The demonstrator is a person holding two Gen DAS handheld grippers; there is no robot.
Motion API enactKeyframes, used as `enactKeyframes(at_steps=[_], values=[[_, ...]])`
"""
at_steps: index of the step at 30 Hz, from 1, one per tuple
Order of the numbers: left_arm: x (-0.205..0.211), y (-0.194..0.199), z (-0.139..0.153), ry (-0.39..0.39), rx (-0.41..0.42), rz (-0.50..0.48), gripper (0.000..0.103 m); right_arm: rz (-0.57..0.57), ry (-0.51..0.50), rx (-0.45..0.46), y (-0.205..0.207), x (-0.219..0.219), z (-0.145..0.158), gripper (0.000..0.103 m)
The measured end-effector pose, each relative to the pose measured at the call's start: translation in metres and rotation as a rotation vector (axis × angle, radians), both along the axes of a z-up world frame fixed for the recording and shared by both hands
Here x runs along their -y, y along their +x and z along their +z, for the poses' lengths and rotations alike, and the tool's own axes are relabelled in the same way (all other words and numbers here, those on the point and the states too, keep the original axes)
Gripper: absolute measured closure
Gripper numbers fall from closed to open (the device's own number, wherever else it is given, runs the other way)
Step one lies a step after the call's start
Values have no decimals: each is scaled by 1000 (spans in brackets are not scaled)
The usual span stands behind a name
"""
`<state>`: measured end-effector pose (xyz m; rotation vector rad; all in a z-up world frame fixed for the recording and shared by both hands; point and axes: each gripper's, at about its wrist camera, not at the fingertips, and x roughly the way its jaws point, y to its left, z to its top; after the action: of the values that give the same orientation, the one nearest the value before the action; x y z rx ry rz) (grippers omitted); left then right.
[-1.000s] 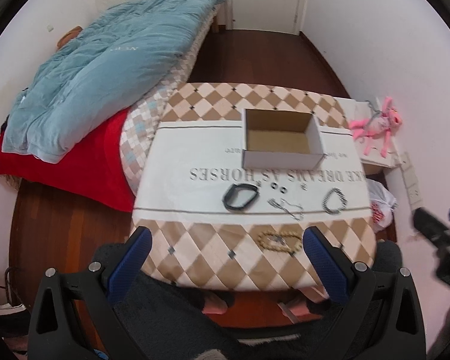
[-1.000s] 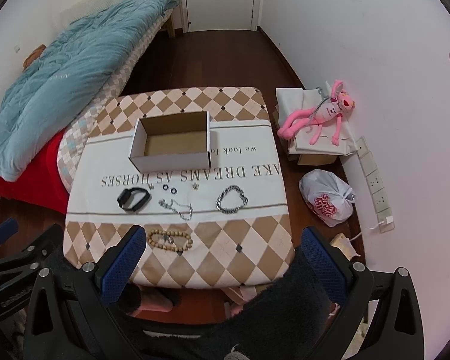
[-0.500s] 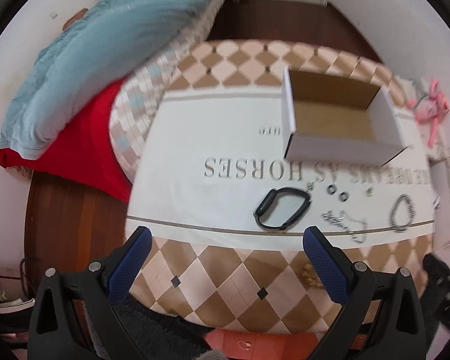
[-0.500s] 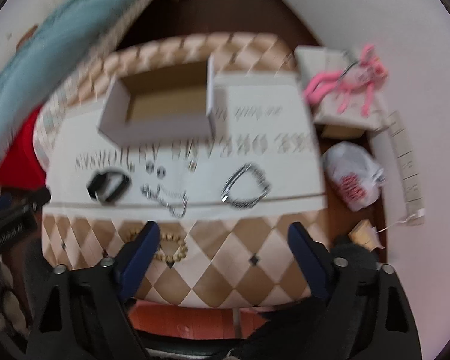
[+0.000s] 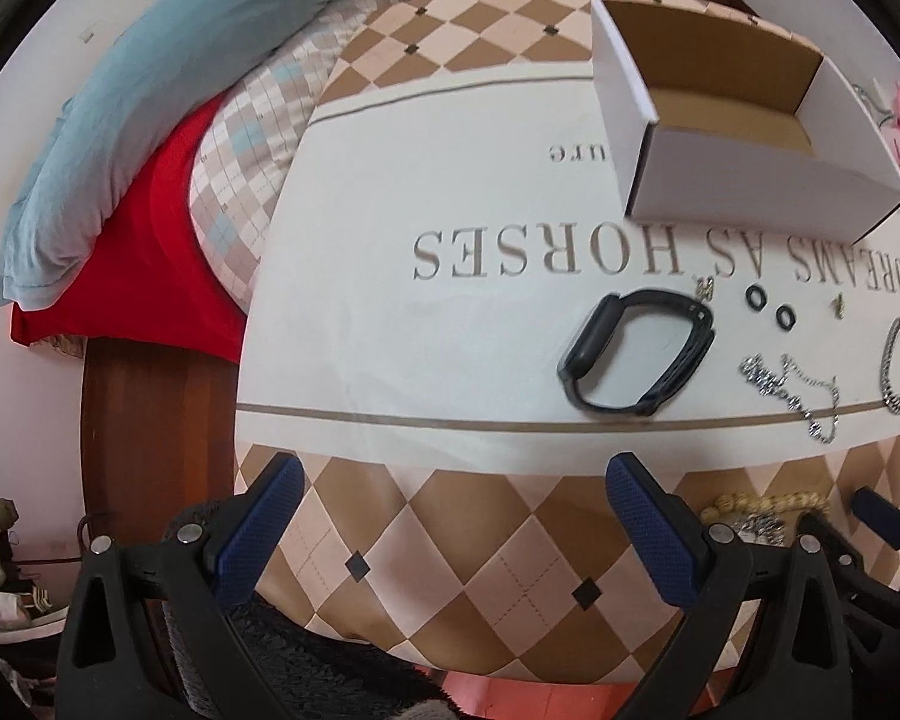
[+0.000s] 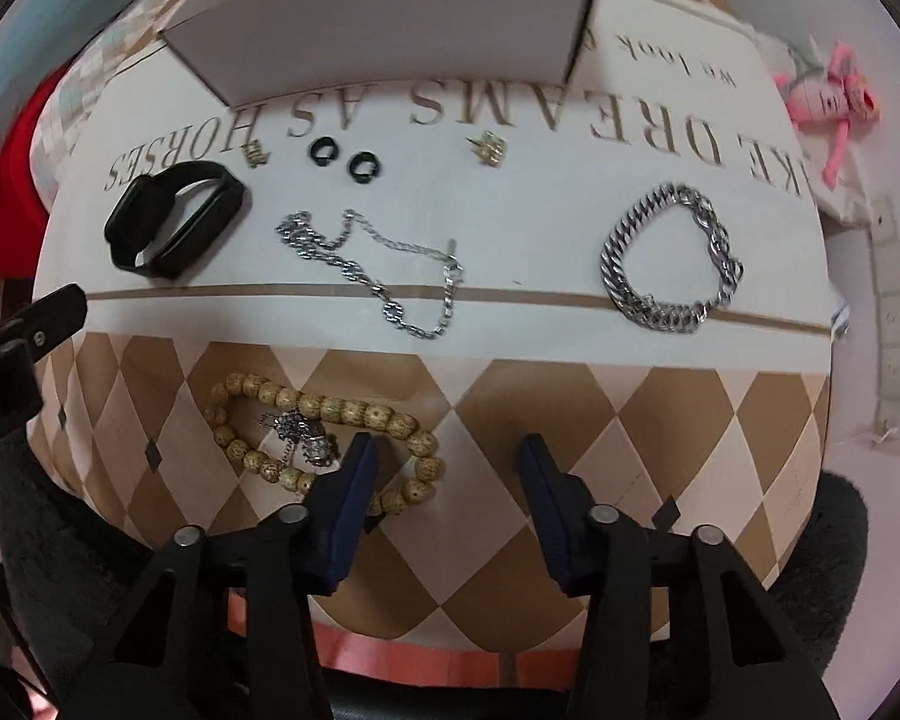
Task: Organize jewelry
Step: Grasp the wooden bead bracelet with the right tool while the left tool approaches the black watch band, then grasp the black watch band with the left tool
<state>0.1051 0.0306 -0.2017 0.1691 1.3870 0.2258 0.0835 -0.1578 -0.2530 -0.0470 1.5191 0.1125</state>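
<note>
On the tabletop (image 6: 570, 420) the jewelry lies loose in front of the empty cardboard box (image 6: 390, 42): black band (image 6: 174, 219) at left, thin silver chain (image 6: 378, 264) mid, heavy silver bracelet (image 6: 669, 258) right, two black rings (image 6: 345, 159) and small gold pieces near the box. Wooden bead bracelet (image 6: 324, 438) sits at the near edge with a small sparkly piece inside its loop.

Right tongs (image 6: 444, 480): open, empty, left finger over the beads. Left tongs (image 5: 450, 522): open wide, empty, near edge, black band (image 5: 636, 354) ahead.

Risks, my read:
- Beads sit close to the edge; a sloppy pinch could push them off.
- Sparkly piece may snag and drag along.
- Thin chain could slip the grip or trail outside the box.
</note>
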Motion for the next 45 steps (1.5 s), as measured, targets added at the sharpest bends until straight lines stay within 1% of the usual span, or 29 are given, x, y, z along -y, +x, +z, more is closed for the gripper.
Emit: enactKeyframes(at_steps=[2, 3, 4, 5, 6, 8, 10, 12, 13, 15, 17, 18, 20, 23, 26, 27, 31, 33, 34, 35, 36, 37, 39, 41, 45], values=[[-1, -1, -2, 8, -8, -1, 0, 23, -28, 20, -3, -7, -2, 60], [-1, -1, -4, 13, -11, -5, 0, 37, -47, 32, -4, -10, -2, 65], [-1, -2, -4, 16, -13, -7, 0, 52, -54, 49, -5, -13, -2, 74], [-1, -3, -5, 18, -16, -6, 0, 62, -54, 65, -7, -15, -3, 80], [-2, -4, -6, 17, -19, -4, 0, 70, -57, 77, -8, -18, -3, 93], [-4, -3, -7, 11, -22, -1, 0, 73, -60, 86, -10, -20, -5, 94], [-6, 0, -7, 6, -20, 1, 0, 51, -39, 93, -10, -15, -4, 94], [-5, 4, -5, 2, -10, -11, 0, 4, -20, 121, -6, -4, 5, 94], [-4, 6, -4, -4, 0, -16, 0, -20, -15, 136, -3, 5, 16, 94], [-2, 13, 0, -33, 24, -28, 1, -78, -11, 183, 7, 20, 29, 94], [4, 21, 3, -56, 39, -50, 1, -128, -6, 201, 16, 34, 35, 94], [9, 25, 3, -67, 43, -73, 1, -144, -1, 199, 21, 35, 32, 94], [18, 34, -1, -88, 30, -127, 1, -175, 14, 187, 27, 48, 34, 94], [32, 43, -13, -107, -16, -199, 1, -199, 22, 173, 39, 54, 33, 94], [39, 48, -23, -134, -52, -230, 1, -225, 36, 156, 41, 64, 34, 94], [41, 49, -26, -135, -60, -235, 1, -230, 37, 151, 46, 70, 30, 94], [48, 48, -34, -146, -70, -259, 1, -231, 30, 145, 47, 68, 26, 94], [51, 48, -36, -148, -66, -266, 13, -230, 26, 142, 48, 69, 24, 94], [51, 48, -38, -151, -68, -266, 28, -230, 24, 140, 49, 68, 24, 94], [50, 48, -37, -182, -58, -261, 41, -231, 23, 138, 49, 68, 22, 94], [49, 50, -36, -198, -51, -256, 46, -232, 22, 137, 49, 68, 22, 94], [49, 50, -35, -193, -49, -251, 50, -232, 22, 137, 49, 67, 22, 94], [50, 47, -34, -183, -40, -254, 53, -231, 24, 142, 49, 68, 23, 94], [50, 43, -31, -189, -34, -249, 57, -228, 26, 150, 50, 67, 26, 94], [45, 32, -20, -199, -9, -230, 60, -218, 45, 171, 48, 64, 38, 94]])
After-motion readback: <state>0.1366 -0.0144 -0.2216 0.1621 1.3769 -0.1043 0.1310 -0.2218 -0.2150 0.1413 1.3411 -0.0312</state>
